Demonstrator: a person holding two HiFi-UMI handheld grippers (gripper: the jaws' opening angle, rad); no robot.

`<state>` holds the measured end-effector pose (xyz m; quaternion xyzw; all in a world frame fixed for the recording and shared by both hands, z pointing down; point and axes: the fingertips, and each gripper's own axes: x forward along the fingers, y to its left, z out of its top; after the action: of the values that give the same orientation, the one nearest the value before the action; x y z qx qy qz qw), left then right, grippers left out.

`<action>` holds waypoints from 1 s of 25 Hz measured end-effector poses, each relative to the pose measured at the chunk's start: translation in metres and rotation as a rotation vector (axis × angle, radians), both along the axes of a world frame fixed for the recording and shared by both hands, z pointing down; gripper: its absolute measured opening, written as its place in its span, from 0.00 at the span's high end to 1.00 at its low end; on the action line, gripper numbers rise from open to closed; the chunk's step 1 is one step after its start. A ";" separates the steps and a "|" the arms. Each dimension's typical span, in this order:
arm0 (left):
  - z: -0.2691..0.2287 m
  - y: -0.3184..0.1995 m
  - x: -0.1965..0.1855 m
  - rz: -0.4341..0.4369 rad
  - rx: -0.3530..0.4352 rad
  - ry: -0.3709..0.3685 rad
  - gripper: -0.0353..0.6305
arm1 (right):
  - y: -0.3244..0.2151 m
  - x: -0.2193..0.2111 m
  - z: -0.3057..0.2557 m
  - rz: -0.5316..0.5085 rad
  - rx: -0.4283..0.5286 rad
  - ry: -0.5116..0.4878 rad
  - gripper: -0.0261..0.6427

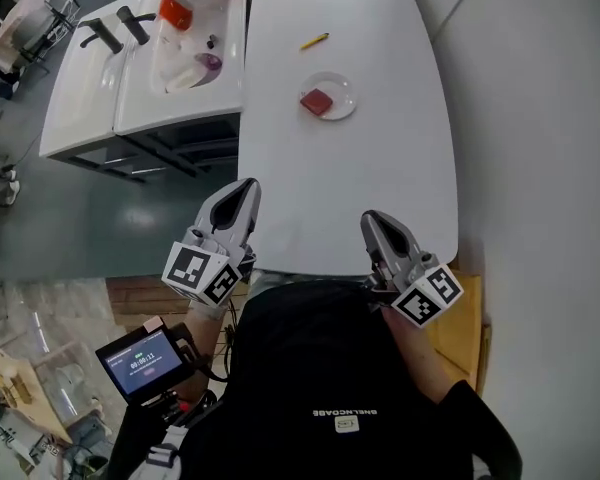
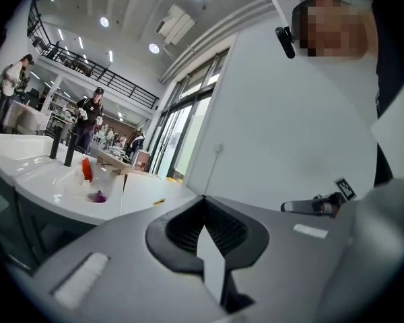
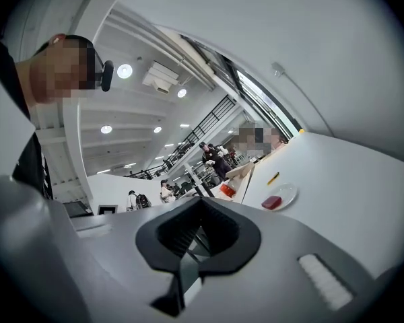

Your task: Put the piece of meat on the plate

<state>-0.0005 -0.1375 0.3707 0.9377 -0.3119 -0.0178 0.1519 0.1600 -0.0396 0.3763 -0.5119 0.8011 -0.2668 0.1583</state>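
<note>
Piece of meat: a red slab, the piece of meat [image 1: 317,101] lies on the plate [image 1: 342,86], in the upper middle of the head view; it sits a little left of the plate's centre
Plate: small and white, on the white table [image 1: 320,188]; a yellow pencil [image 1: 314,40] lies apart from it, further up the frame
Left gripper: the left gripper [image 1: 248,186] has its jaws together with nothing between them; it hangs at the table's near edge, lower left of centre
Right gripper: the right gripper [image 1: 372,218] also has its jaws meeting at the tips, empty; it is lower right of centre, by the person's body
Step in hand: as I judge it, the placing is done and only the pull-back is left
Doing it well: hold both grippers low and level at the near edge; make no sweep across the table that could nudge plate or pencil; leave the meat alone
Meat against grippers: well apart from both; it lies up the frame, roughly between their two lines, touching neither
</note>
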 end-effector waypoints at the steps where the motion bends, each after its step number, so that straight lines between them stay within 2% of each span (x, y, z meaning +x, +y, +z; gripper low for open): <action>1: -0.001 0.003 -0.005 -0.008 -0.002 -0.001 0.93 | -0.003 -0.006 0.000 -0.017 0.003 -0.002 0.95; 7: 0.016 0.010 -0.032 -0.060 -0.017 -0.021 0.93 | -0.032 -0.041 0.022 -0.118 0.011 -0.019 0.95; 14: -0.005 0.050 -0.089 -0.132 -0.059 -0.012 0.93 | -0.027 -0.105 -0.011 -0.209 0.013 -0.008 0.95; 20: 0.020 0.054 -0.113 -0.193 -0.072 -0.005 0.93 | -0.036 -0.142 0.014 -0.296 0.017 0.019 0.95; 25: 0.033 0.061 -0.123 -0.217 -0.070 -0.027 0.92 | -0.038 -0.166 0.024 -0.350 0.041 0.061 0.95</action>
<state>-0.1238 -0.0769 0.4033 0.8927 -0.4141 -0.0108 0.1777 -0.0055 -0.0773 0.4008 -0.3692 0.8877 -0.2580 0.0954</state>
